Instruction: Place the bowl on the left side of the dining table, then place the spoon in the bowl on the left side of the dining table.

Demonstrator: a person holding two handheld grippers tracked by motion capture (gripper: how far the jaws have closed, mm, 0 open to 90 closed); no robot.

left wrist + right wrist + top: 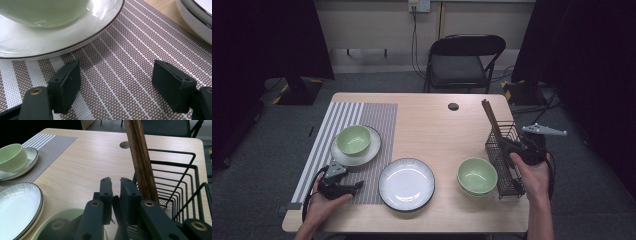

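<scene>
My left gripper (357, 186) (117, 82) lies low on the striped placemat (377, 120) (130, 50), open wide with bare mat between its jaws. Just beyond it a green bowl (353, 138) (45, 12) sits on a white plate (371, 150) (75, 35). My right gripper (508, 146) (115, 187) hovers at the near left corner of the black wire basket (510, 185) (172, 151). Its jaws stand almost together with a thin gap and nothing visible between them. Brown chopsticks (490, 116) (140, 157) lean in the basket, just right of the right jaw.
A dark-rimmed white plate (406, 183) (17, 205) lies at the front centre. A second green bowl (477, 175) (67, 213) stands left of the basket, under my right gripper. A cable hole (453, 106) marks the far table edge, and a black folding chair (462, 60) stands behind.
</scene>
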